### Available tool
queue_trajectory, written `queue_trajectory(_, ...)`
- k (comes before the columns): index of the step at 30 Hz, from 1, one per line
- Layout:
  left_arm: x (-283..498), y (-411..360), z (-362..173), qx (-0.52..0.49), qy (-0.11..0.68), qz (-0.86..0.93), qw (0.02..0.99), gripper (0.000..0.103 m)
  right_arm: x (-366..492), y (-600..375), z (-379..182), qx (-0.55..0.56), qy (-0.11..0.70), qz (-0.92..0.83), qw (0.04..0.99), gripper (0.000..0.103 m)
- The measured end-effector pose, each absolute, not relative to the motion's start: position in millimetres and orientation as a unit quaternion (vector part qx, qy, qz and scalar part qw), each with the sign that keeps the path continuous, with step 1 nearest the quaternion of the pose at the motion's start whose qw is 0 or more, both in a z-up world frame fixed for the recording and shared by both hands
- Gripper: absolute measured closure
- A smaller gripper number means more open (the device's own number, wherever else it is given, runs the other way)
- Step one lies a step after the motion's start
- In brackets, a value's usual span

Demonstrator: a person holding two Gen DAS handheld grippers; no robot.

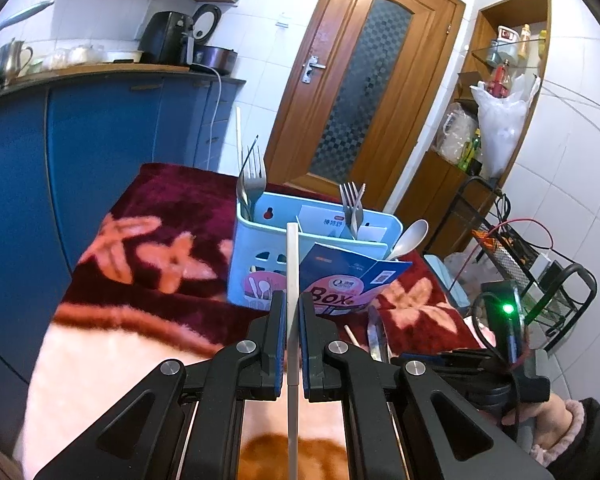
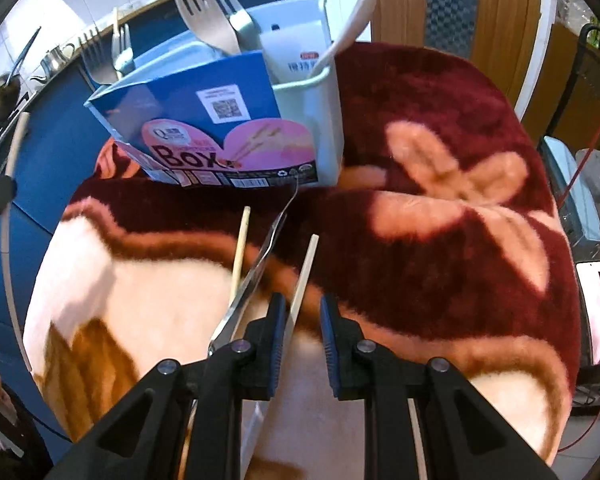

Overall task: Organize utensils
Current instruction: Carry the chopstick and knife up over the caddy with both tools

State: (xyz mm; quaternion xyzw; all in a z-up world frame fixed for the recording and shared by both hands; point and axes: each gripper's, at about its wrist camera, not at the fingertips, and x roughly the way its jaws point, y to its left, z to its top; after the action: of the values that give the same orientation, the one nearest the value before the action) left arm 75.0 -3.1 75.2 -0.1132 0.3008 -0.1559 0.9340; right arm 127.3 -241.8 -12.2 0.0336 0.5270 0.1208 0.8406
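A kitchen with blue cabinets (image 1: 100, 152), white wall tiles and a wooden door (image 1: 364, 92) surrounds a table under a dark red plush blanket (image 1: 172, 208) with pink flowers.

In the left wrist view, a light blue utensil holder (image 1: 260, 264) stands on the blanket, with a blue and pink cardboard label (image 1: 348, 280) leaning on its front. Forks (image 1: 252, 184) stick up from the holder's far left corner, another fork (image 1: 352, 204) from its back right part, and a white spoon (image 1: 410, 238) from its right end. The left gripper (image 1: 293, 304) is in front of the holder, its fingers pressed together on a white chopstick (image 1: 292, 264) that points up towards the holder. To the right of the holder, low in the frame, is the right gripper's black body in a person's hand (image 1: 548, 412).

In the right wrist view, the holder (image 2: 324, 120) stands at the top of the blanket (image 2: 440, 272). Lying in front of it are a wooden chopstick (image 2: 240, 248), a metal utensil (image 2: 256, 272) and a second white chopstick (image 2: 302, 280). The right gripper (image 2: 302, 312) has its fingers slightly spread, with that white chopstick between them, close to the left finger; whether it touches the pad I cannot tell. The held chopstick (image 2: 10, 208) curves along the left edge.
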Motion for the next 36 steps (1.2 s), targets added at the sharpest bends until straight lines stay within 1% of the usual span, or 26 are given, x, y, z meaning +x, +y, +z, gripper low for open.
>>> queue_trajectory(3,78.5,-1.8,79.2,-0.105,0.299,-0.155,0.936,0.097,134.2,-244.6,-12.9,0.046,0.54,0.126,0.831,0.084)
queue_trajectory(4,78.9,-2.0,80.8,-0.104,0.3,-0.156,0.935,0.097,135.9,-246.6,-13.3,0.051,0.544,0.127,0.828,0.086)
queue_trajectory(5,80.3,-1.6,82.2,-0.105,0.3,-0.157,0.935,0.097,136.5,-247.9,-13.3,0.053,0.545,0.127,0.827,0.092)
queue_trajectory(8,87.3,0.5,89.2,-0.108,0.301,-0.163,0.933,0.097,134.7,-255.0,-12.0,0.073,0.545,0.129,0.825,0.097)
queue_trajectory(10,92.3,1.2,97.1,-0.107,0.292,-0.164,0.936,0.097,130.1,-261.3,-6.3,0.084,0.535,0.132,0.83,0.097)
queue_trajectory(13,99.9,1.7,110.2,-0.104,0.272,-0.161,0.943,0.097,120.4,-269.6,11.6,0.098,0.501,0.142,0.848,0.097)
queue_trajectory(18,118.3,0.2,131.3,-0.117,0.225,-0.142,0.957,0.097,104.5,-281.8,48.0,0.12,0.416,0.153,0.888,0.097)
queue_trajectory(25,143.4,-10.4,147.8,-0.107,0.155,-0.11,0.976,0.097,104.2,-281.6,84.5,0.125,0.327,0.165,0.922,0.097)
queue_trajectory(33,177.0,-16.3,147.9,-0.125,0.109,-0.082,0.983,0.097,118.9,-285.8,122.8,0.118,0.244,0.157,0.95,0.097)
queue_trajectory(36,185.7,-22.2,146.2,-0.126,0.095,-0.083,0.984,0.097,124.8,-283.1,128.9,0.112,0.217,0.144,0.959,0.097)
